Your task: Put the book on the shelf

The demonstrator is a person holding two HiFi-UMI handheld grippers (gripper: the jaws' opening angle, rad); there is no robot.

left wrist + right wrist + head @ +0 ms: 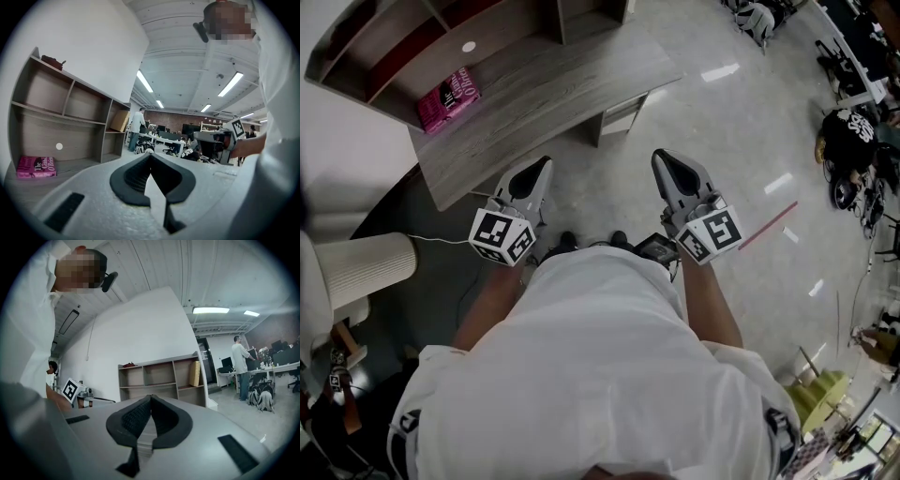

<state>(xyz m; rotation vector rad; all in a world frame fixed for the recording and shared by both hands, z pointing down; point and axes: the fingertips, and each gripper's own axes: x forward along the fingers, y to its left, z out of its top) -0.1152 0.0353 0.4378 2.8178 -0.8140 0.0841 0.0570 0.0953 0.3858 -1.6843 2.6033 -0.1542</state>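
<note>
Placement looks finished: pink book [448,97] lies on the shelf [546,86] ahead; left gripper [540,172] and right gripper [666,165] are both clenched empty, only retreat remains

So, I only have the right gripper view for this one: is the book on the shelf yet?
Observer: Yes, the pink book lies flat on the lowest board of the shelf.
Operator: Is the left gripper holding anything?
Observer: No, the left gripper is empty, its tongs shut.
Operator: Anything near the book?
Observer: A small white round spot on the wood close by.
</note>
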